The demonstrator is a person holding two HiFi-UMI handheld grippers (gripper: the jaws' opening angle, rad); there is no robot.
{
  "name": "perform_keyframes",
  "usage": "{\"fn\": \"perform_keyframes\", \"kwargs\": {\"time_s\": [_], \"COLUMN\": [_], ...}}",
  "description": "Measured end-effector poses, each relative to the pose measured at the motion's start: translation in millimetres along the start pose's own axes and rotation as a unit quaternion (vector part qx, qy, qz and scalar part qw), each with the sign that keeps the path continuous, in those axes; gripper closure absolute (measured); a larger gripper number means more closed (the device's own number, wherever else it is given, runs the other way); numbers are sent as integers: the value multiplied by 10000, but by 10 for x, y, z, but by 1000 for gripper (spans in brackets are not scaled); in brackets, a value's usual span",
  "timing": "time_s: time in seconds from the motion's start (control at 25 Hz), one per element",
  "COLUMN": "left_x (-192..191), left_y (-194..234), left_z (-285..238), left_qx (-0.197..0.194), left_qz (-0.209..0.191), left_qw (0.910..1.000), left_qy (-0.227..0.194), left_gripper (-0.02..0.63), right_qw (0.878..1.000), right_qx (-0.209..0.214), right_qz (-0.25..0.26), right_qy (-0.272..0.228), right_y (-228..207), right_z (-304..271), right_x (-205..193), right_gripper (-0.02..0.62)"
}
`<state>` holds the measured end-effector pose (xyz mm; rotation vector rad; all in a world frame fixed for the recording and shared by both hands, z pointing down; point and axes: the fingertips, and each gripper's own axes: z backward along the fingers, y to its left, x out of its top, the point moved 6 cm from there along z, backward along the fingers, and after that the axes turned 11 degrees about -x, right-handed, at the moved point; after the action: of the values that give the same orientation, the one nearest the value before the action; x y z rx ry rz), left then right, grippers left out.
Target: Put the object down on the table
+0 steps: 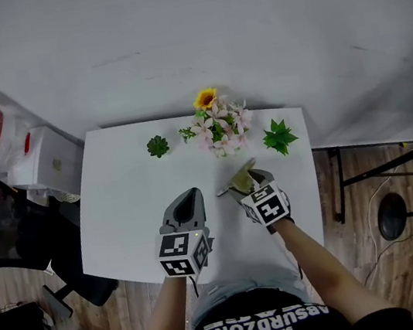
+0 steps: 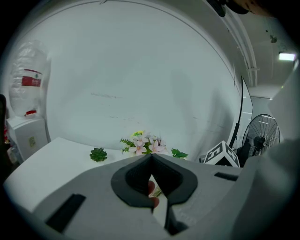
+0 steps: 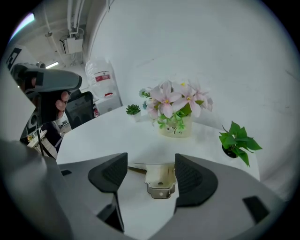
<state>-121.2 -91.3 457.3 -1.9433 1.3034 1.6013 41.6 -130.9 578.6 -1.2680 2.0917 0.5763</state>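
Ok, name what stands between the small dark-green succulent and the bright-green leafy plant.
A bunch of pink flowers topped by a yellow sunflower, in the head view.

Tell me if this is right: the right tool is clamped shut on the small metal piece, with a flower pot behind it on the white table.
Not clamped: the right gripper view shows the right tool with jaws wide apart and the small metal piece lying loose between them. The flower pot stands behind it on the white table.
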Motion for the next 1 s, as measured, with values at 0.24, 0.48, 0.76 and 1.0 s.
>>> {"fn": "perform_keyframes", "kwargs": {"time_s": [0.24, 0.48, 0.76, 1.0], "left_x": [26, 50, 59, 43], "left_y": [-49, -112, -181, -264], "left_z": [31, 69, 114, 149], "left_qx": [-19, -57, -104, -163], "left_qz": [-18, -54, -84, -126], "left_qw": [10000, 9999, 9998, 9996], "left_qy": [-85, -143, -176, -212], "left_gripper": [609, 609, 609, 609], "right_qw": [9992, 9952, 9878, 9846], "right_qx": [1, -269, -604, -592], "right_qz": [-157, -429, -555, -528], "right_qy": [-359, -837, -1320, -1558], "right_y": [49, 26, 6, 63], "right_z": [237, 528, 862, 1097], "right_x": [120, 234, 344, 381], "right_gripper": [325, 449, 580, 597]}}
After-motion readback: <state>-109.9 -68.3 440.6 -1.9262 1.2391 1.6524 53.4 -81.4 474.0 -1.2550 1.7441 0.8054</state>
